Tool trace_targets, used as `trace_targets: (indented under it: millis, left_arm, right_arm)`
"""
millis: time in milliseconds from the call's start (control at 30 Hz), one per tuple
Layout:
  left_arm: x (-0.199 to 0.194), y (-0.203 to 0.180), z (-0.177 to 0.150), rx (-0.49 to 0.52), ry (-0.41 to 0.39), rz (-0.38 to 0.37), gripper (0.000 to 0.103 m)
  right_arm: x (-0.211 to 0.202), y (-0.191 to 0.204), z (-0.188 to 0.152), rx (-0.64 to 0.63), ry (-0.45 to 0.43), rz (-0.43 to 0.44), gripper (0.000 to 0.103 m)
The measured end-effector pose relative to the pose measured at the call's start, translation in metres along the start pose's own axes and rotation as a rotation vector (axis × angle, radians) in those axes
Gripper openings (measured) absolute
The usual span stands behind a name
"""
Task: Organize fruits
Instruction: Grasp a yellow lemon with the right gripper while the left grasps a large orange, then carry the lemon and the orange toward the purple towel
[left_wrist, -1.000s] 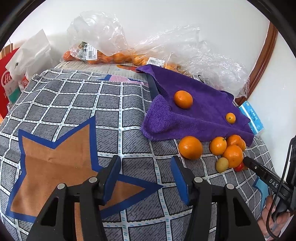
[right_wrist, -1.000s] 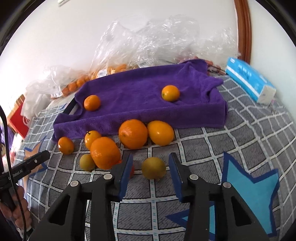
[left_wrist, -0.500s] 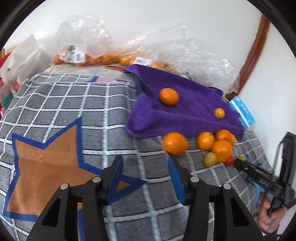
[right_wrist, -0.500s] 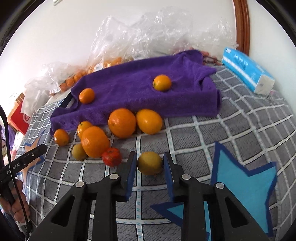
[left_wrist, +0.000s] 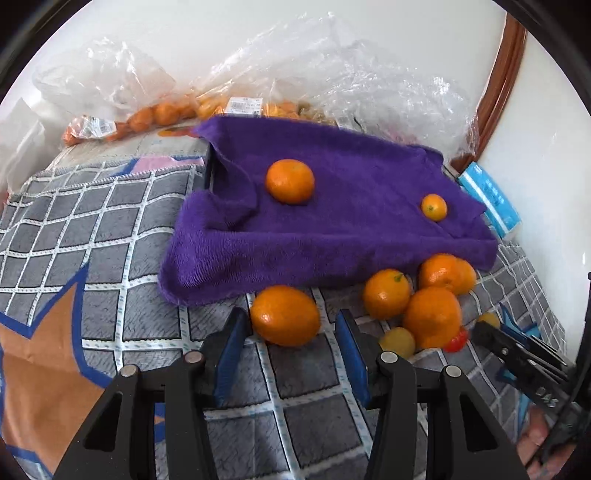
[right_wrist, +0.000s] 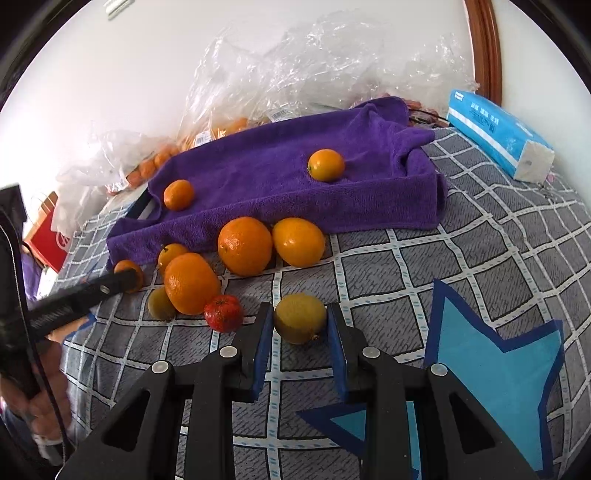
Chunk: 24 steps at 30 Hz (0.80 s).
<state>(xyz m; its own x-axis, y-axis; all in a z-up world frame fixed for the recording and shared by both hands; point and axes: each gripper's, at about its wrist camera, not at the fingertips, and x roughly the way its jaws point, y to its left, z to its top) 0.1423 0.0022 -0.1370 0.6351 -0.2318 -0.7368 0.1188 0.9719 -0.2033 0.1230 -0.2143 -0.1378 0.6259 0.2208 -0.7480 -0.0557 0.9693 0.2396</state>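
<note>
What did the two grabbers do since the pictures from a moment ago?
The right gripper closed on the yellow-green fruit. The left gripper slid over to the big orange, its jaws closing but not yet gripping. The purple towel and its two oranges stayed put.

— What covers the surface?
— A grey checked blanket with white grid lines, a light blue star on one side and an orange star on the other.
— And at the back?
— Crumpled clear plastic bags against the white wall. A blue tissue pack lies near the brown wooden frame. At the far left edge, something red, partly hidden.
</note>
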Motion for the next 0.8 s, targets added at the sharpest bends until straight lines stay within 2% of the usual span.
trace_targets:
  millis: [33,67,200,467,800]
  left_arm:
    - [0.000,0.001,0.000,-0.008,0.006,-0.009,0.035]
    - [-0.002,0.003,0.001,-0.018,-0.005,-0.039,0.035]
    - [-0.007,0.007,-0.001,-0.050,-0.021,-0.067,0.035]
    - [-0.030,0.004,-0.003,-0.050,-0.126,-0.064,0.035]
    - [-0.040,0.019,0.000,-0.118,-0.167,-0.088,0.035]
  right_arm:
    - [0.001,0.000,0.000,0.001,0.002,0.003,0.029]
    - [0.002,0.000,0.000,-0.001,0.007,0.008,0.029]
    - [-0.001,0.004,0.000,-0.020,-0.004,0.027,0.029]
    - [-0.010,0.010,-0.004,-0.049,-0.058,0.023,0.029]
    - [-0.013,0.002,-0.003,-0.009,-0.067,0.008,0.029]
